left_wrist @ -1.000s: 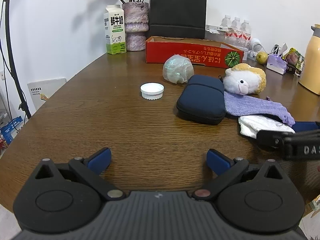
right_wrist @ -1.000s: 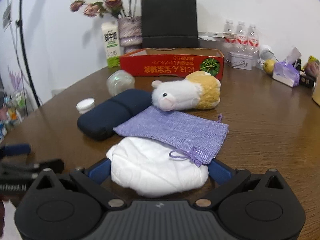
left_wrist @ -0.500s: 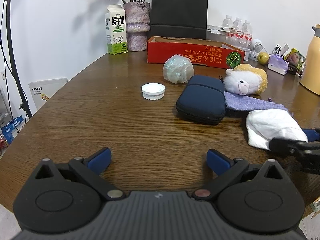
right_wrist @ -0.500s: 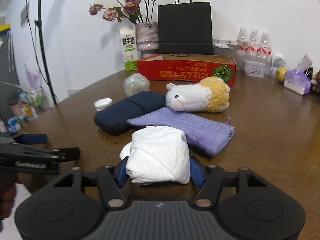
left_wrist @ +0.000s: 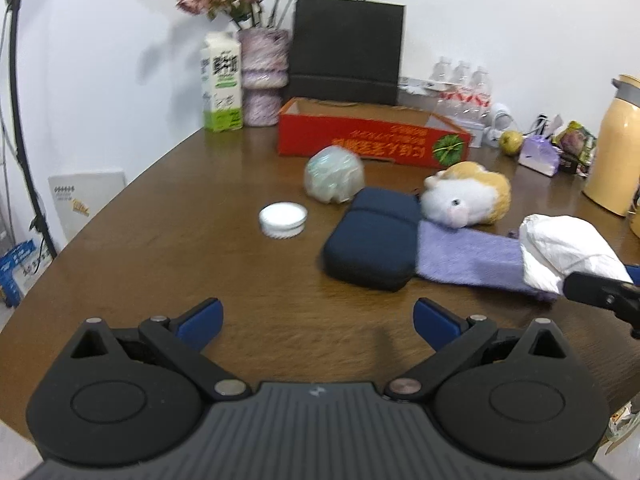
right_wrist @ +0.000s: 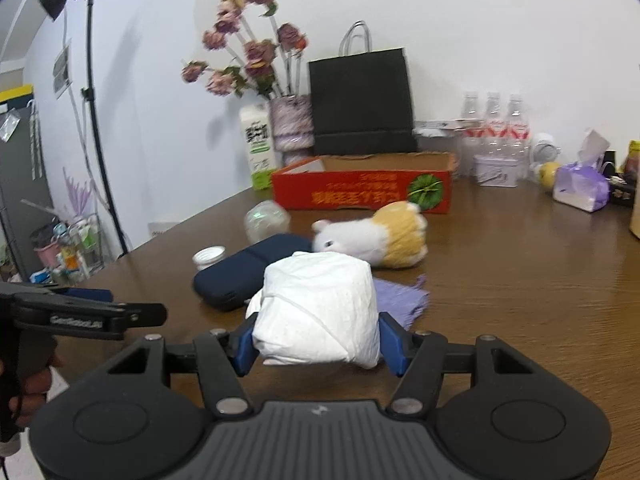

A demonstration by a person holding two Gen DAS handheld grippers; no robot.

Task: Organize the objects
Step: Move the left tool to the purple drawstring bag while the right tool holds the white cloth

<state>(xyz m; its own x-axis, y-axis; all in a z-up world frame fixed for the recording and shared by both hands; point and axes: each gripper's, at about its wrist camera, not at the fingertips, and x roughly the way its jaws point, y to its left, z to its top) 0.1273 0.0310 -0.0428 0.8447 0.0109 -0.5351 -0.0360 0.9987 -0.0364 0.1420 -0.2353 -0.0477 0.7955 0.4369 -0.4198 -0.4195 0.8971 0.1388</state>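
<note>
The right gripper (right_wrist: 316,344) is clamped on a white wrapped bundle (right_wrist: 320,312), its blue pads pressing both sides, and holds it clear of the wooden table (right_wrist: 520,280). Seen from the left wrist, the bundle hangs above the near end of the purple cloth pouch (left_wrist: 472,260). Beyond the bundle lie the navy zip case (right_wrist: 244,276) and the plush toy (right_wrist: 380,240), and behind those, at the far side of the table, stands the open red cardboard box (right_wrist: 360,192). The left gripper (left_wrist: 316,320) has its jaws wide apart with nothing between them, pointing over bare table short of the white lid (left_wrist: 283,220).

The pick-up looks done and the carry is under way. The box is probably the destination; the next move calls for lifting the bundle over the plush and the box's front wall before letting go.
</note>
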